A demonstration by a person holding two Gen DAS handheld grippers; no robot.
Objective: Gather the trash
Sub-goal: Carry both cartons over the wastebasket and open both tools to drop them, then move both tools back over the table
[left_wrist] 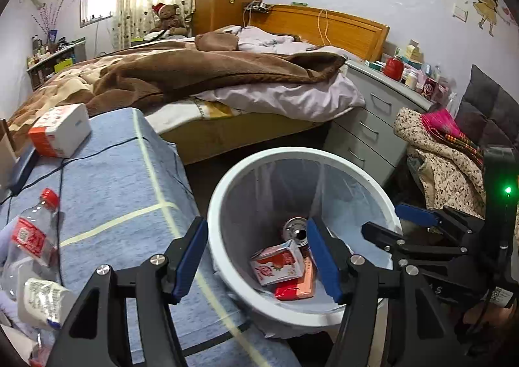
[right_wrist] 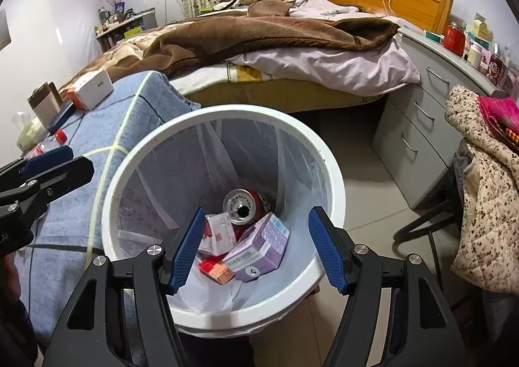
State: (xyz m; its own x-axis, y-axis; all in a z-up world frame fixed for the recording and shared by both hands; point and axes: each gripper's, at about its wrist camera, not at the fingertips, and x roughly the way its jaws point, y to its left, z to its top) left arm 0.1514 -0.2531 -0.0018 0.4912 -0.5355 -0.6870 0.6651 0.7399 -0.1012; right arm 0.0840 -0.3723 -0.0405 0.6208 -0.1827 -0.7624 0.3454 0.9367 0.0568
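A white bin (left_wrist: 227,191) (right_wrist: 334,178) with a clear liner stands on the floor beside a table covered in blue cloth (left_wrist: 123,178). Inside lie a red can (right_wrist: 246,204), a purple box (right_wrist: 262,247), a white-and-red carton (left_wrist: 279,264) and a red pack (right_wrist: 217,269). My left gripper (left_wrist: 258,260) hangs open over the bin's near rim, nothing between its pads. My right gripper (right_wrist: 256,247) is open above the bin's mouth, also empty. On the cloth lie a clear bottle (left_wrist: 32,230) with a red cap and a crumpled white wrapper (left_wrist: 45,302).
A white-and-orange box (left_wrist: 60,130) and a dark cable (left_wrist: 61,178) lie on the cloth. Behind the bin is a bed (right_wrist: 259,39) with a brown blanket. Grey drawers (right_wrist: 418,127) stand at the right, with clothes heaped on a chair (right_wrist: 486,191).
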